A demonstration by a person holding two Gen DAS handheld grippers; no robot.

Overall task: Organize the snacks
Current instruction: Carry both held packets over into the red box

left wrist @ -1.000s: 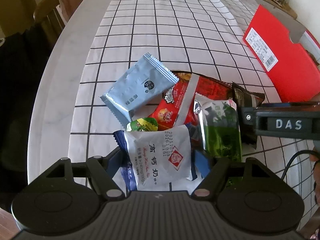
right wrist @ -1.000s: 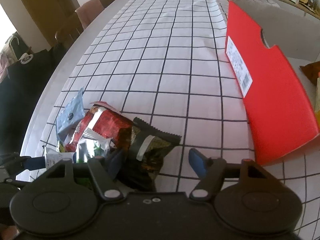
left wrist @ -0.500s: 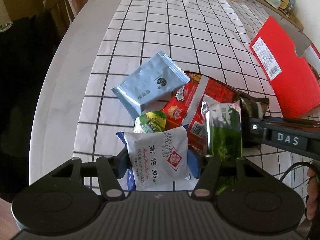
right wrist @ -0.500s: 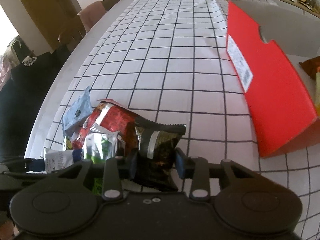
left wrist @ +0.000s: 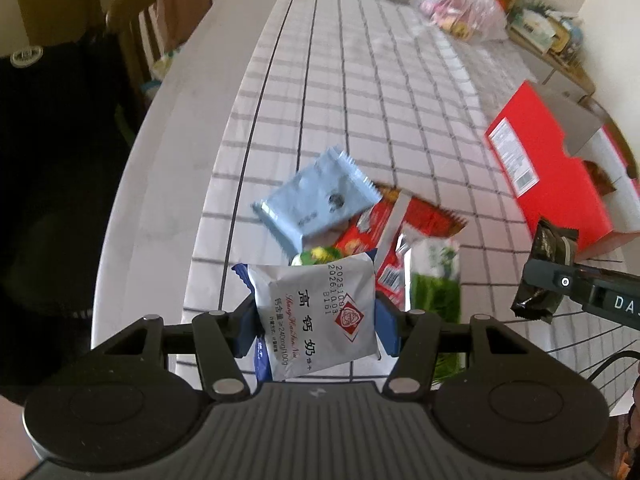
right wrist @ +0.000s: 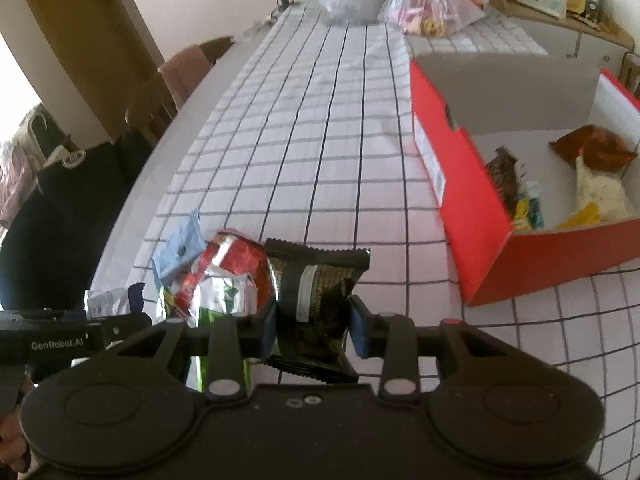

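A long table under a white cloth with a black grid [left wrist: 360, 92] runs away into the far distance. At its right stands an open red cardboard box with a grey inside [right wrist: 472, 216], holding a few wrapped snacks along its floor. Near the table's left edge lies a small heap of snack packets: a pale blue sachet [left wrist: 316, 200] on the far left of the heap, a red foil packet [left wrist: 404, 220] just right of it and partly under it, a silver and green pouch [left wrist: 434, 276] at the near right, and a small green and yellow piece [left wrist: 316, 257] tucked between them.

The left gripper [left wrist: 316, 320] pinches a white packet with blue ends and red printed characters [left wrist: 320, 312] by its two sides, raised above the near edge of the heap. The right gripper [right wrist: 314, 326] pinches a dark, black and gold crimped packet [right wrist: 312, 296] at its middle, held clear of the cloth, between the heap and the box.
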